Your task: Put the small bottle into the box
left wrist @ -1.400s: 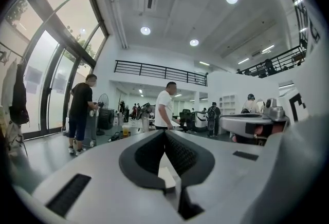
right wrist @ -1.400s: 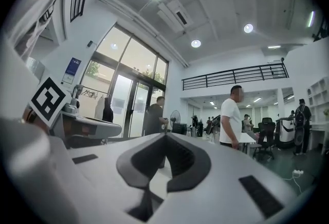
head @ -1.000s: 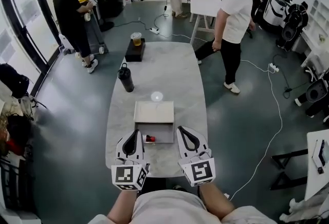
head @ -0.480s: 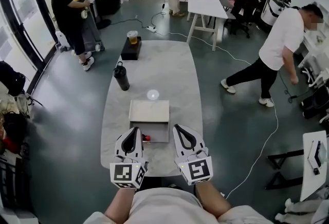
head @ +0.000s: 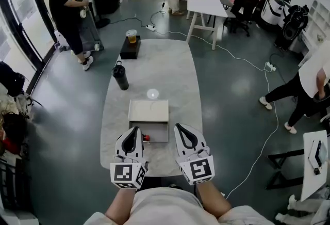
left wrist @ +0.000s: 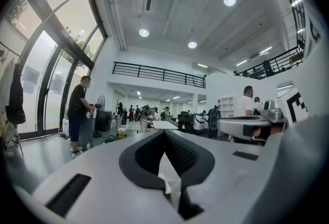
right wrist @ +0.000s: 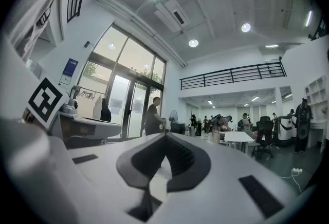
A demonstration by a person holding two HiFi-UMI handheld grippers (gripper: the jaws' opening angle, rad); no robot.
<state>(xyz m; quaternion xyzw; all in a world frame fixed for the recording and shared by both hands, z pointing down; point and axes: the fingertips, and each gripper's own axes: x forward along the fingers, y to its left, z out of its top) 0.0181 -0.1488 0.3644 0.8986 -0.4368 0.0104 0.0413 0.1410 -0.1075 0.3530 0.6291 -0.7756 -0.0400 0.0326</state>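
Both my grippers are closed with nothing between the jaws. My left gripper (head: 135, 131) and right gripper (head: 179, 128) sit over the near end of the pale table (head: 160, 69), on either side of the open box (head: 158, 132). The small bottle (head: 146, 138), showing red, lies inside the box at its near left corner, just beside my left gripper.

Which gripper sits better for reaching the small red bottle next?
Left. The small red bottle lies at the box's near-left corner, right beside the tips of the left gripper; the right gripper is across the box. Both are shut.
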